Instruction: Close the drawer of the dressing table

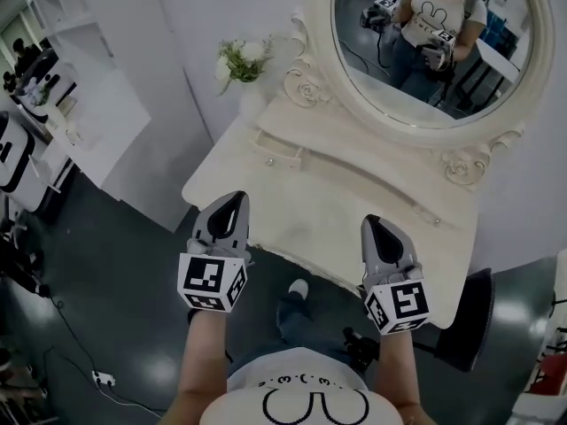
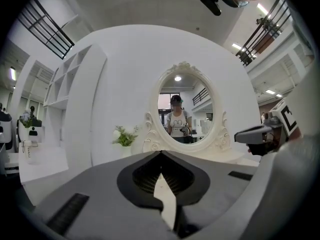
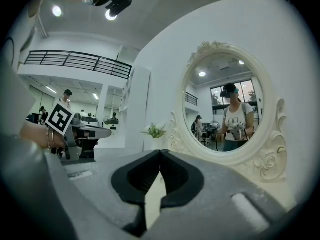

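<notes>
A white dressing table (image 1: 292, 206) with an oval mirror (image 1: 434, 51) stands in front of me. Under the mirror's left side, a small drawer (image 1: 279, 149) with a knob sticks out a little from its row. My left gripper (image 1: 235, 198) hovers over the table's front left edge, shut and holding nothing. My right gripper (image 1: 372, 222) hovers over the front edge to the right, also shut and holding nothing. Both point level at the mirror (image 2: 185, 109) (image 3: 227, 109), short of the drawer. In each gripper view the jaw tips of the left gripper (image 2: 161, 153) and right gripper (image 3: 160, 152) meet.
A vase of white flowers (image 1: 241, 60) stands at the table's back left corner. White shelving (image 1: 97, 104) is at the left. A dark stool (image 1: 469, 326) stands by the table's right end. Cables and a plug (image 1: 102, 379) lie on the dark floor.
</notes>
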`<state>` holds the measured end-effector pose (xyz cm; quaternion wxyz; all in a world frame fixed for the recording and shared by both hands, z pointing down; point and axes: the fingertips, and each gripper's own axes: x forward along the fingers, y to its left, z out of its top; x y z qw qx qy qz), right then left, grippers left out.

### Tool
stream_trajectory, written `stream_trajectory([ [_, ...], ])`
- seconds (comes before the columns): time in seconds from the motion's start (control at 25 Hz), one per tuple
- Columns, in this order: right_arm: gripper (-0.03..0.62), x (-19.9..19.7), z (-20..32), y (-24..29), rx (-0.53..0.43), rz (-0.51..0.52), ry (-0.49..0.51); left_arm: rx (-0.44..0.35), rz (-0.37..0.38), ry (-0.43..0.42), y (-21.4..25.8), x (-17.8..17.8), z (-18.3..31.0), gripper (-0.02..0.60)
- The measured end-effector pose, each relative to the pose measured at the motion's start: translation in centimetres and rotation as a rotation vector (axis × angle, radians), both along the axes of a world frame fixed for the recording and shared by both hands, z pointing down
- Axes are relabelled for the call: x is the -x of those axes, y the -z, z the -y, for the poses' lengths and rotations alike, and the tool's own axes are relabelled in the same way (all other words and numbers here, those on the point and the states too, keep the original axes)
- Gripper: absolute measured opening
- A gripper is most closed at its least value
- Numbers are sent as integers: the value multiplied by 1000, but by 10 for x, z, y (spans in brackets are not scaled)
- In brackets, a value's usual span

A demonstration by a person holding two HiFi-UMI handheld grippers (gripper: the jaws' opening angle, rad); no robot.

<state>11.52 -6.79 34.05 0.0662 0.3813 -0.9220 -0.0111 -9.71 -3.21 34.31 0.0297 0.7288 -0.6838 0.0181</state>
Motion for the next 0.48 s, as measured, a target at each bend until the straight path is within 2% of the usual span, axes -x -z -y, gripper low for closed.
stream_trajectory([
  [0.48, 0, 36, 113, -18, 60, -9, -2, 141, -29, 40, -44, 43, 116, -2],
])
